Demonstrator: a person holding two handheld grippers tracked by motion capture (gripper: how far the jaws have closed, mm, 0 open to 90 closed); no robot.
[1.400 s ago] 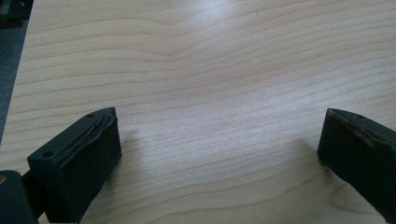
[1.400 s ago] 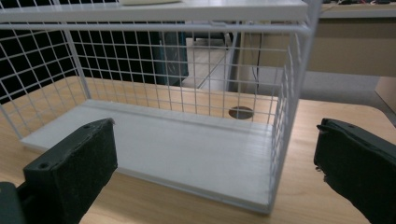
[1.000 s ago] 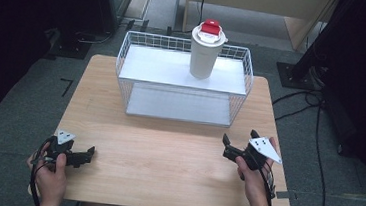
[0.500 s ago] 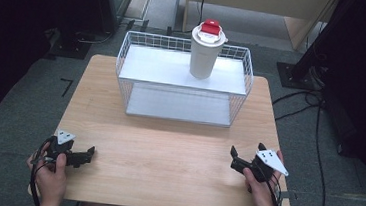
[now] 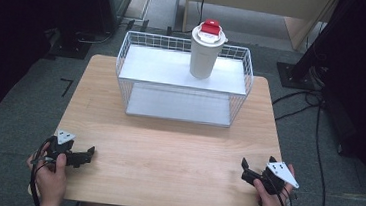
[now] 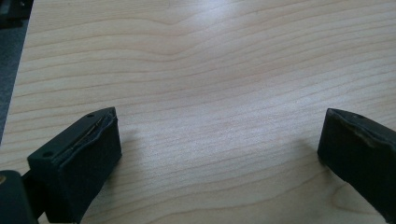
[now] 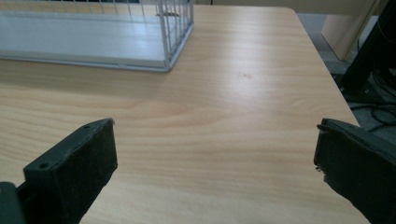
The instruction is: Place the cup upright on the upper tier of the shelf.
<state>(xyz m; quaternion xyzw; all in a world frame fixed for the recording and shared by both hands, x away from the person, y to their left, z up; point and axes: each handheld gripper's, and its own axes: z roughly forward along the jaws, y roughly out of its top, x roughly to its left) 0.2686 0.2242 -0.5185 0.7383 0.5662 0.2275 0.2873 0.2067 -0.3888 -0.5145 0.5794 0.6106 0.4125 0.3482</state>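
1. I hold my left tool (image 5: 85, 155) low at the near left corner of the surface (image 5: 166, 157), and my right tool (image 5: 245, 169) low at the near right corner. Both rest close to the wood, well apart from each other.

2. In the left gripper view my left tool has its jaws spread wide, with nothing but bare wood grain between them. In the right gripper view my right tool is just as wide apart and grips nothing.

3. The thing nearest to my work is the white cup (image 5: 204, 54) with a red-topped lid (image 5: 210, 27). It stands upright on the upper shelf of the white wire basket (image 5: 124, 65), toward its right half, at the far side of the surface. It is well apart from both tools.

4. I judge this to be the resting or starting step: neither tool reaches for anything yet, and the cup is untouched.

5. The next move, as I judge it, calls for my right tool to travel forward across the surface and rise above the basket rim, since the wire wall (image 7: 175, 28) stands between it and the cup. The jaws must meet the cup's body squarely, below the lid, so it does not tip.

6. I can read no brand, label or writing anywhere; the cup's side looks plain white and the lid is too small to tell.
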